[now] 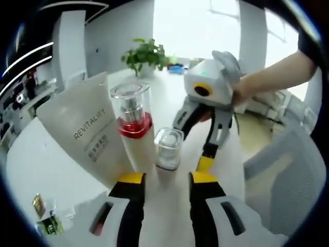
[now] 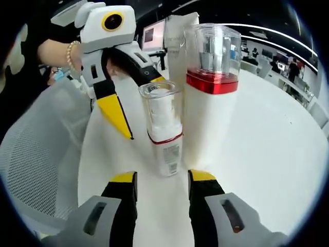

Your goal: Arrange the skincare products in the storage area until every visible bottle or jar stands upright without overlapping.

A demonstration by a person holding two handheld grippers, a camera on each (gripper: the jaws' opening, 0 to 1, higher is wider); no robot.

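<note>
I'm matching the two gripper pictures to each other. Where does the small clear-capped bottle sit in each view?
Left gripper view: the small bottle stands upright just above the gap between this view's jaws, right of the tall bottle.
Right gripper view: the small bottle stands at centre, above the jaws, left of the tall bottle.
Shared landmark: the tall bottle's red band.

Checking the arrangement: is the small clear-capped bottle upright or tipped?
Upright: the small bottle stands on its base on the white table, cap up, beside the taller red-banded bottle.
</note>
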